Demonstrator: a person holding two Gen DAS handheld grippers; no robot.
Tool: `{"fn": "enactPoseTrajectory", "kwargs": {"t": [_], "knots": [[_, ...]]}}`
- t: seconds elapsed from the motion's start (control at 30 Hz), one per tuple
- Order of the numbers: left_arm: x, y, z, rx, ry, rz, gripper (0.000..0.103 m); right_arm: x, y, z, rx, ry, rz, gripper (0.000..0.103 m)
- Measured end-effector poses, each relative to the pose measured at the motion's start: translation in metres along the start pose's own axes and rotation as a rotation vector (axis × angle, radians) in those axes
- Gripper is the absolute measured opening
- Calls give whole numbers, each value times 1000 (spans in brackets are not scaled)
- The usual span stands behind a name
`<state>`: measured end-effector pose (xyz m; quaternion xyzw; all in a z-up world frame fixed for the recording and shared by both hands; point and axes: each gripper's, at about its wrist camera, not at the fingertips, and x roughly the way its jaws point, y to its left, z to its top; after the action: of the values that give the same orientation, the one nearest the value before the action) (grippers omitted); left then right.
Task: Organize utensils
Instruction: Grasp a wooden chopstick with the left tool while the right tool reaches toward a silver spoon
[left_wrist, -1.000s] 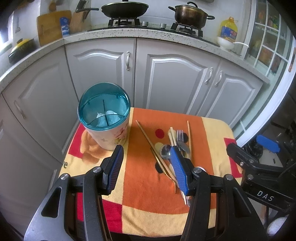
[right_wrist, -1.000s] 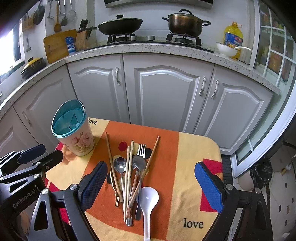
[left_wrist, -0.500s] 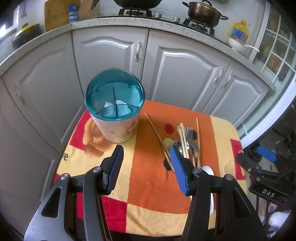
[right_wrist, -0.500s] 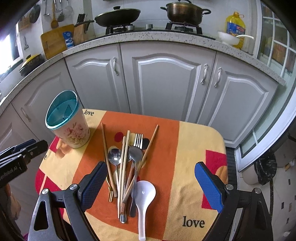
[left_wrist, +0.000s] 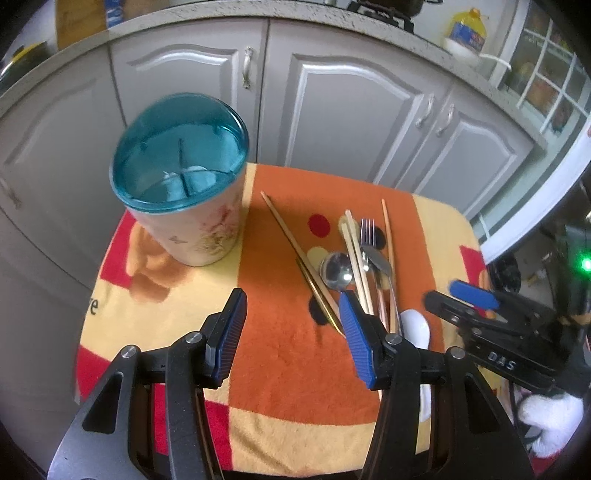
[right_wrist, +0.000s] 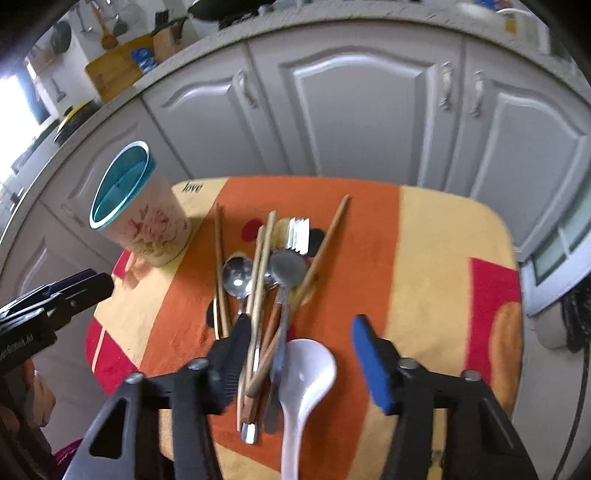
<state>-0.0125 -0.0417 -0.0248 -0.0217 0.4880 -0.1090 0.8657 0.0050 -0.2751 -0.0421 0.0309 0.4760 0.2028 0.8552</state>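
Note:
A floral utensil holder (left_wrist: 192, 229) with a teal divided rim stands at the cloth's far left; it also shows in the right wrist view (right_wrist: 144, 221). A pile of utensils lies mid-cloth: wooden chopsticks (right_wrist: 258, 266), a metal spoon (right_wrist: 238, 277), a second spoon (right_wrist: 288, 266), a fork (right_wrist: 298, 232) and a white ladle spoon (right_wrist: 304, 373). My right gripper (right_wrist: 299, 354) is open, low over the pile's near end, astride the ladle bowl and handles. My left gripper (left_wrist: 291, 325) is open and empty above bare cloth, left of the pile (left_wrist: 354, 266).
The orange, yellow and red cloth (right_wrist: 424, 258) covers a small table. Grey cabinet doors (right_wrist: 354, 103) stand close behind it. A counter with a stove, pots and a cutting board (right_wrist: 114, 70) runs above them. A window door (left_wrist: 546, 85) is at right.
My right gripper has dropped and moved forward over the utensil pile. My left gripper has moved closer to the holder and the cloth. Both jaws stay open.

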Motion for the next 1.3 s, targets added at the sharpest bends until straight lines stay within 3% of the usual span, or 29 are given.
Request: {"fn": "enactPoseTrajectory", "kwargs": {"t": [0.27,0.67,0.83,1.3], "knots": [[21,5,6,-14,46,6,49,53,7,13,-61,82,75,20],[61,0,19,-8,107,33,49,73,-9,29,-75,135,129,11],[83,0,32,-27,119,68,49,73,-25,30,-17,141,162,11],[141,-6,62,-57,148,172,49,81,-27,39,-2,143,214,12]]}}
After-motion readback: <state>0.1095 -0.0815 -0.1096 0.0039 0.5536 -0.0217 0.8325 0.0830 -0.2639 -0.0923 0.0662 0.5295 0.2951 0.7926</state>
